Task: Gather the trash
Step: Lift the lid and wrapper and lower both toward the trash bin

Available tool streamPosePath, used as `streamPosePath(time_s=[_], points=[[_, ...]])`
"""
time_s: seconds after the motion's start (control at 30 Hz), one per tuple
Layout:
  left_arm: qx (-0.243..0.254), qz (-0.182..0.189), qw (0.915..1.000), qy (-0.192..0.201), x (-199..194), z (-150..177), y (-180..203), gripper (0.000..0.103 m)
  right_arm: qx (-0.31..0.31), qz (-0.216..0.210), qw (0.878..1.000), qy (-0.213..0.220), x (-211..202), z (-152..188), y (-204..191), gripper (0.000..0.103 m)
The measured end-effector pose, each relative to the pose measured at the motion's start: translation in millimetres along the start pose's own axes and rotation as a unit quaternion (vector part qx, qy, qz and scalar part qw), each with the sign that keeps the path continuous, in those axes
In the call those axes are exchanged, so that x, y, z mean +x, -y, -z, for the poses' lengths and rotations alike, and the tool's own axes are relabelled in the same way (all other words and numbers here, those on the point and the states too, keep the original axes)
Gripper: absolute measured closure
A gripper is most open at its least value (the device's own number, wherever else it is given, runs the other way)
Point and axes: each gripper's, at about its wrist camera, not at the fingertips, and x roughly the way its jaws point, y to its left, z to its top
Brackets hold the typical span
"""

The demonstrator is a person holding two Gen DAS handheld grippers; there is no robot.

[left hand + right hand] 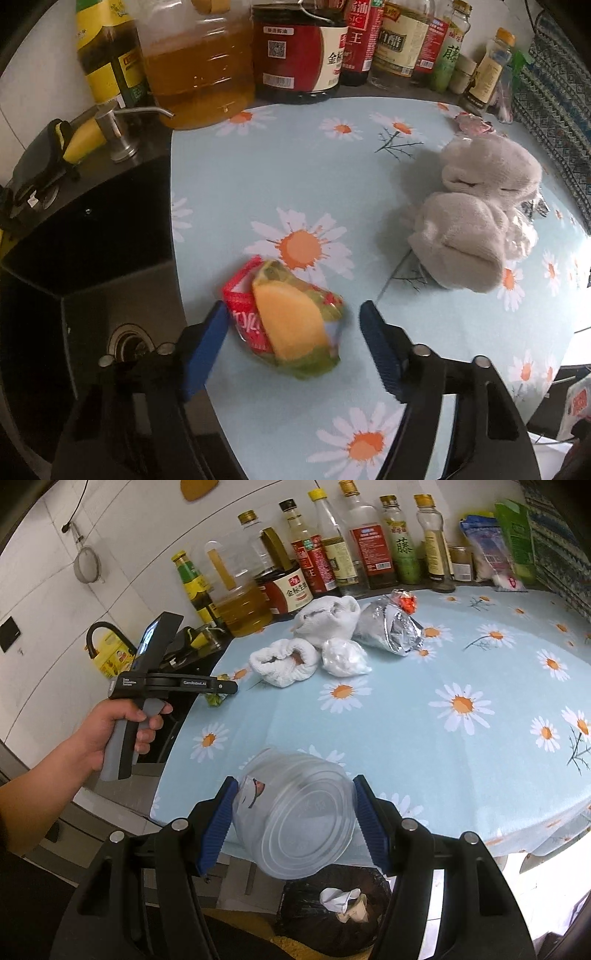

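In the left wrist view my left gripper (291, 325) is open around a crumpled red, yellow and green snack wrapper (286, 317) lying on the daisy tablecloth (295, 166) near the sink edge; the blue pads (207, 347) stand apart from it. In the right wrist view my right gripper (293, 812) is shut on a clear plastic cup (295, 812), held above a dark trash bin (332, 912) with crumpled paper in it. The left gripper (221, 688) also shows there, held by a hand over the table's left edge.
White socks (295, 653), a white plastic wad (343, 657) and a silver foil bag (388, 627) lie on the table. Oil and sauce bottles (332, 554) line the back wall. A dark sink (92, 258) lies left of the table.
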Motion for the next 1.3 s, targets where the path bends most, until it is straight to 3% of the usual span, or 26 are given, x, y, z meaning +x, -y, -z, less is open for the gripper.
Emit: streamPosePath(time_s=[0.3, 0.73, 1.0, 1.3], points=[[0.034, -0.006, 0.9993, 0.013, 0, -1, 7, 0.042, 0.004, 0.014, 1.0, 0.003, -5, -1, -5, 0.04], [0.026, 0.007, 0.9992, 0.031, -28, 13, 11, 0.043, -0.005, 0.008, 1.0, 0.001, -12, 10, -13, 0.04], [0.013, 0.026, 0.998, 0.056, -62, 40, 30, 0.043, -0.016, -0.014, 1.0, -0.008, -13, 7, -7, 0.04], [-0.017, 0.049, 0.9958, 0.076, -106, 89, 71, 0.043, -0.078, -0.051, 0.994, -0.053, -7, 3, 2, 0.04]])
